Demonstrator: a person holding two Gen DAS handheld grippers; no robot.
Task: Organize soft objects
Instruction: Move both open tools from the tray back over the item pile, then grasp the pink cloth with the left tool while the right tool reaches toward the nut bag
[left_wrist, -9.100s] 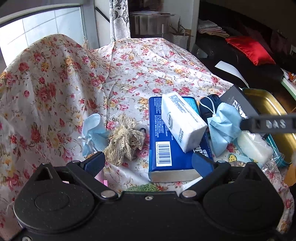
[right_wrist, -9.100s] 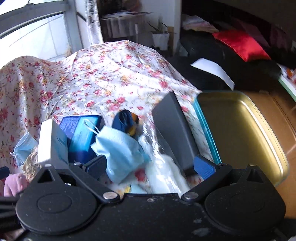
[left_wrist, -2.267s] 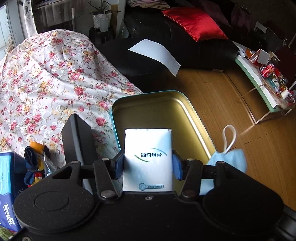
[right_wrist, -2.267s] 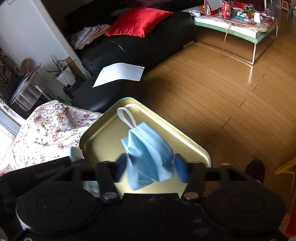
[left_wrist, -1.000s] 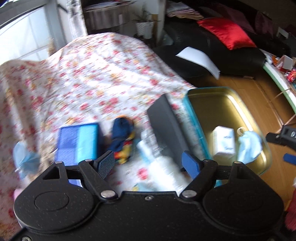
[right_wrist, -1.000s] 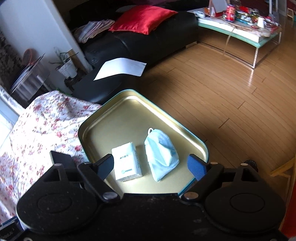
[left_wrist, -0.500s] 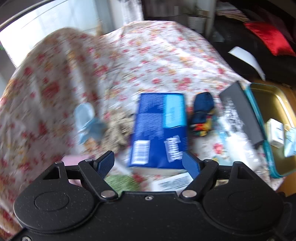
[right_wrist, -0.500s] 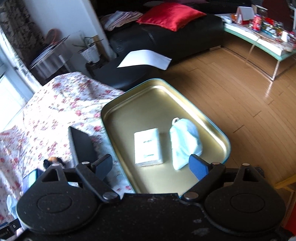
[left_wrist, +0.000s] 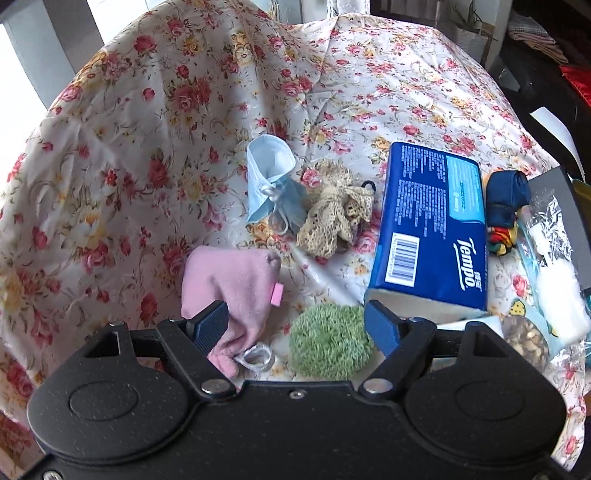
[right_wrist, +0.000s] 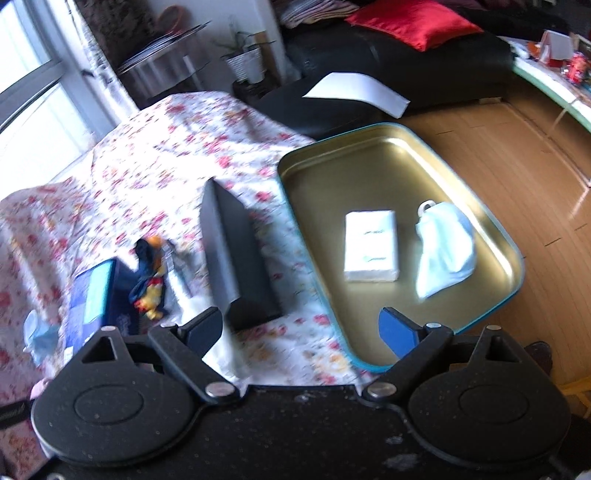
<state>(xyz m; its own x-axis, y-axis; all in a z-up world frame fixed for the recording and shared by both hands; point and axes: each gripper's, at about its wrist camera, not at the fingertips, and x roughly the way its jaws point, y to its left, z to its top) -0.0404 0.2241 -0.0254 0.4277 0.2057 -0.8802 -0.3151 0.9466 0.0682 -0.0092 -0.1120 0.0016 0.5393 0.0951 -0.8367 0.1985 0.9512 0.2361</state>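
Observation:
My left gripper (left_wrist: 295, 325) is open and empty above a green fuzzy ball (left_wrist: 328, 345) and a pink cloth (left_wrist: 231, 280) on the floral cloth. Beyond lie a blue face mask (left_wrist: 271, 177), a beige lace piece (left_wrist: 336, 208), a blue Tempo tissue pack (left_wrist: 432, 229) and a dark blue sock (left_wrist: 504, 208). My right gripper (right_wrist: 303, 330) is open and empty over the cloth by the gold tin tray (right_wrist: 317, 206). The tray holds a white tissue packet (right_wrist: 371, 245) and a blue mask (right_wrist: 445, 247).
A dark grey box (right_wrist: 234, 251) stands between the tray and the sock. Clear plastic packets (left_wrist: 554, 266) lie at the right of the left wrist view. A black sofa with a red cushion (right_wrist: 413, 18), white paper (right_wrist: 356, 88) and wooden floor (right_wrist: 532, 155) lie beyond.
Both grippers let go of the tissue packet and the mask in the tray and opened. My left gripper swung left over the soft things; my right gripper drew back and turned left.

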